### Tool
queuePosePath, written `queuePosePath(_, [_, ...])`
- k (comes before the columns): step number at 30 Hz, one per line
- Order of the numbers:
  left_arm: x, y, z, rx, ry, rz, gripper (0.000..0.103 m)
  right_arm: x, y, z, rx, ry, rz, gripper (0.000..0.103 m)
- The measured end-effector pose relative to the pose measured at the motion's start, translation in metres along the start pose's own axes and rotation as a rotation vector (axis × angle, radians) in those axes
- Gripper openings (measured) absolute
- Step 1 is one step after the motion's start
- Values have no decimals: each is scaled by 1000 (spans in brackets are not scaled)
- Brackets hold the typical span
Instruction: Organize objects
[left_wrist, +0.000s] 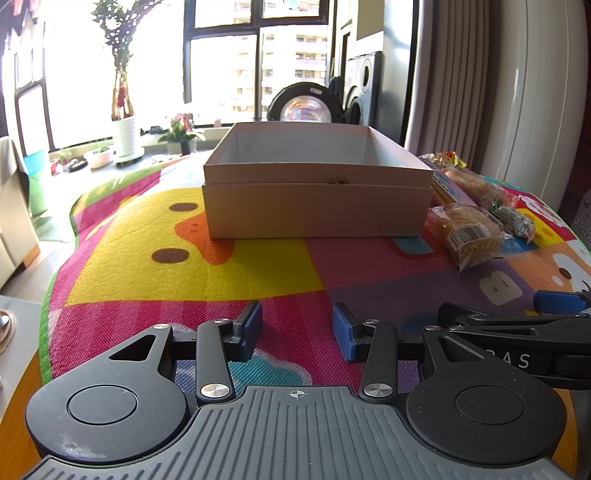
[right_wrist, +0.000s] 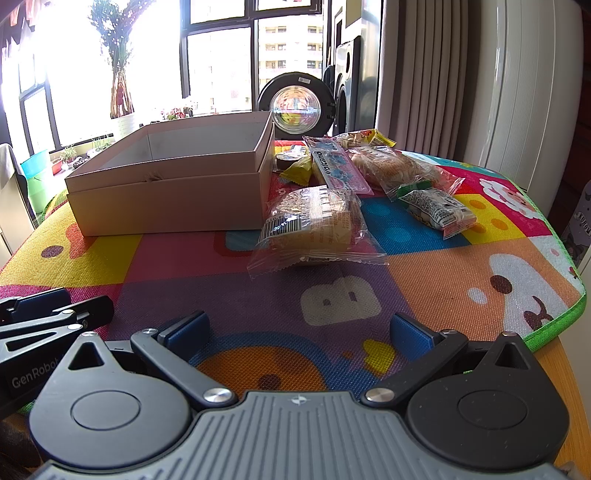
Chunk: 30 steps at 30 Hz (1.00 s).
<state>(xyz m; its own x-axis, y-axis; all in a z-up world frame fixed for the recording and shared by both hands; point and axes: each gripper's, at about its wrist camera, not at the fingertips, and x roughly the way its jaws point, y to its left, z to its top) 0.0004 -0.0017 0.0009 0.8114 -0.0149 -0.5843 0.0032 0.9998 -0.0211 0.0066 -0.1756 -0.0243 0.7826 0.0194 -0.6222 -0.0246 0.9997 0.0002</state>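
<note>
Inspection of the table: an open cardboard box (right_wrist: 173, 184) stands empty at my 11 o'clock in the right wrist view, and dead ahead at 12 o'clock in the left one. The snacks lie loose on the colourful play mat (right_wrist: 424, 273) just beside the box's right wall. Nearest is a wrapped bread packet (right_wrist: 314, 225), almost touching the box corner. Behind it, toward 1 o'clock, lie a pink Volcano packet (right_wrist: 332, 168), a second bread bag (right_wrist: 391, 168) and a small green-edged packet (right_wrist: 436, 208); nothing has been boxed yet.

My judgement: the step in hand is the first pick. I would take the nearest bread packet with the right tongs (right_wrist: 299, 334), closing across the loaf itself and not on the slippery film edge (which looks likely to slide out), then lift clear of the box wall before releasing inside.

Pose: both tools sit low and level over the near mat, side by side. The right tongs are spread wide and empty. The left tongs (left_wrist: 297, 332) are parted to a middling gap, empty too, aimed at the box front.
</note>
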Motion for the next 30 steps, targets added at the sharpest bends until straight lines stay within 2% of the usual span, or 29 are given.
queuePosePath(30, [-1, -1, 0, 6, 1, 4, 46, 0, 0, 0, 0, 0, -1, 103])
